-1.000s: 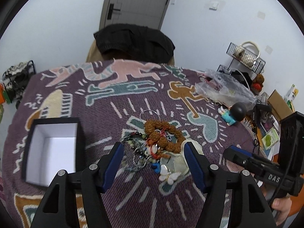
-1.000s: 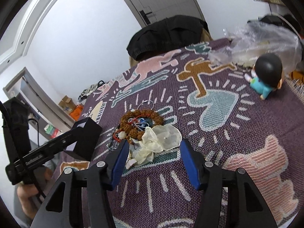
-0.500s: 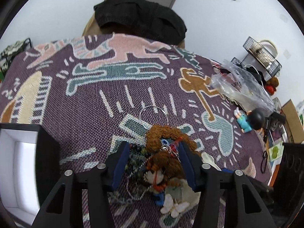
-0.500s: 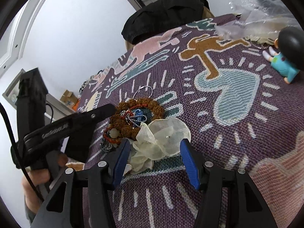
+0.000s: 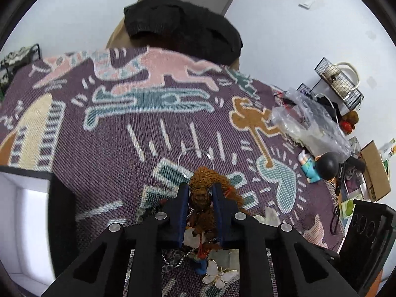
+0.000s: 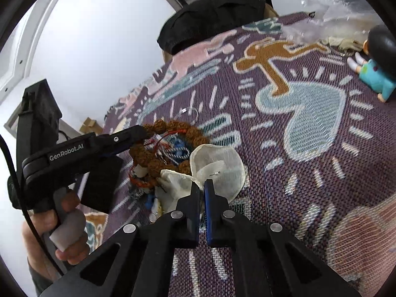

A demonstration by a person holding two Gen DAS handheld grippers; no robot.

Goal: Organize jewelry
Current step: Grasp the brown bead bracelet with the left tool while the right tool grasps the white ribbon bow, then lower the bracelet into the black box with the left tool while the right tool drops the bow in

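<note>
A heap of jewelry lies on the patterned purple cloth [image 5: 104, 148]. My left gripper [image 5: 199, 193] is shut on the brown bead bracelet [image 5: 201, 185], which also shows in the right wrist view [image 6: 173, 128] with the left gripper [image 6: 142, 132] pinching its far side. My right gripper [image 6: 201, 188] is shut on the white organza pouch [image 6: 217, 165] beside the bracelet. A white butterfly brooch [image 5: 219, 276], a silver chain [image 5: 173, 259] and a thin silver bangle [image 5: 195, 153] lie around the heap. Red cord and blue beads [image 6: 178, 146] sit inside the bracelet ring.
An open black box with white inside [image 5: 27, 220] stands at the left. A doll with a black head [image 5: 319, 168] and a clear plastic bag [image 5: 309, 123] lie at the right. A black garment on a chair [image 5: 183, 27] is at the far edge.
Both grippers moved in and closed: the left one onto the brown bead bracelet, the right one onto the white pouch. The left gripper went forward and lower over the heap.
</note>
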